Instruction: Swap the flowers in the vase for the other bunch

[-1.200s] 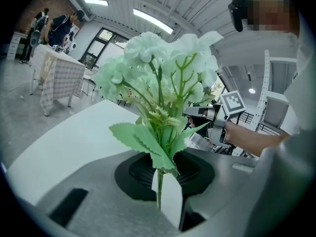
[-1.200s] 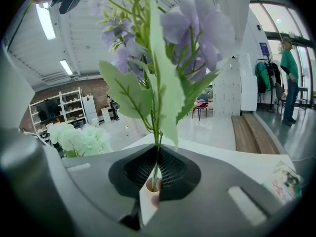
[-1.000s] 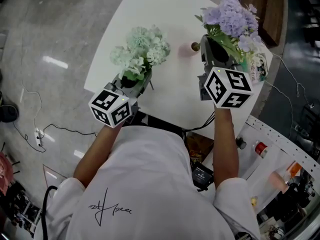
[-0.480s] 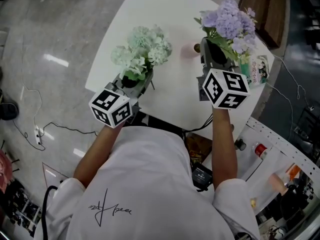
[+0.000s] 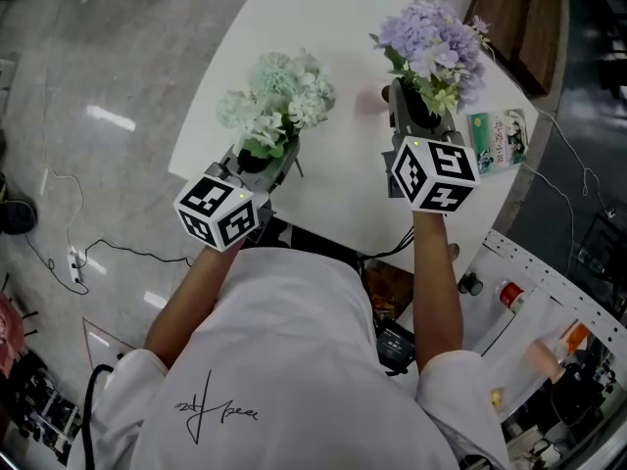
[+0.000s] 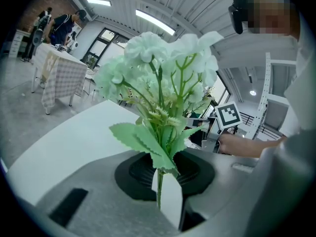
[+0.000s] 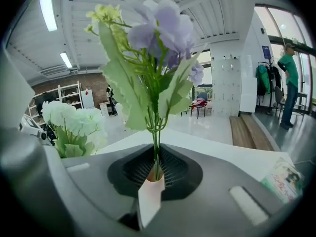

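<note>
- The left gripper [image 6: 159, 191] is clamped on the stem of the pale green bunch [image 6: 158, 68], holding it upright above the table's [image 5: 323, 27] near edge.
- The right gripper [image 7: 154, 174] pinches the stem of the purple bunch [image 7: 158, 28], likely for swapping.

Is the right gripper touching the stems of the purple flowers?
Touching. The right gripper view shows the right gripper pinching the purple flowers by their stems between its jaws.

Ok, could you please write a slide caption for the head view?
From above: the left gripper holds a pale green bunch, the right gripper a purple bunch, over the white table.
</note>
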`<state>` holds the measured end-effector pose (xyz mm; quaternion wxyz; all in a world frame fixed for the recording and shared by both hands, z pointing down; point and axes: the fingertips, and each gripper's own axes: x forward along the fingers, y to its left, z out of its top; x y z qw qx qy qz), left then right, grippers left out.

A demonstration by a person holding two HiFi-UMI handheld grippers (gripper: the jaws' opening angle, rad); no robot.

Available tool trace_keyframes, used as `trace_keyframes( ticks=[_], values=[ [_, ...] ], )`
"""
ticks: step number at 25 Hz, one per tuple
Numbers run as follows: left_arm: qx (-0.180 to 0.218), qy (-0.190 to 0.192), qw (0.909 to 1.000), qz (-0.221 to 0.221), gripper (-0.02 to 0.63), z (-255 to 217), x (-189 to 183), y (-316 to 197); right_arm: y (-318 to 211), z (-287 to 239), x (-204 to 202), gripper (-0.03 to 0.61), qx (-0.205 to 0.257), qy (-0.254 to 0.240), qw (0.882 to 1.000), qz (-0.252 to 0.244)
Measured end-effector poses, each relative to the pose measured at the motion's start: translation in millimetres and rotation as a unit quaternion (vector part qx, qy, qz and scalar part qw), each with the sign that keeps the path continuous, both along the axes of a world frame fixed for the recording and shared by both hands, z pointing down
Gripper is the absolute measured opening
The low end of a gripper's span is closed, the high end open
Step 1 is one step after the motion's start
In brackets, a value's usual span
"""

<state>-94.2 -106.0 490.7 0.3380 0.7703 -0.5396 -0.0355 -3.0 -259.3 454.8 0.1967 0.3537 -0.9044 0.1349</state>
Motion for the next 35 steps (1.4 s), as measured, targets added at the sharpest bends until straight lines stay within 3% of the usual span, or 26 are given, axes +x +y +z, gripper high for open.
trace_keyframes(
  ticks=[35],
  values=[
    [0.014,-0.003,0.9998,0.014,0.067,-9.8,0.4,1.1,14.8,4.4,-3.0,0.08,-0.001,-0.001,1.0,0.007]
  ],
)
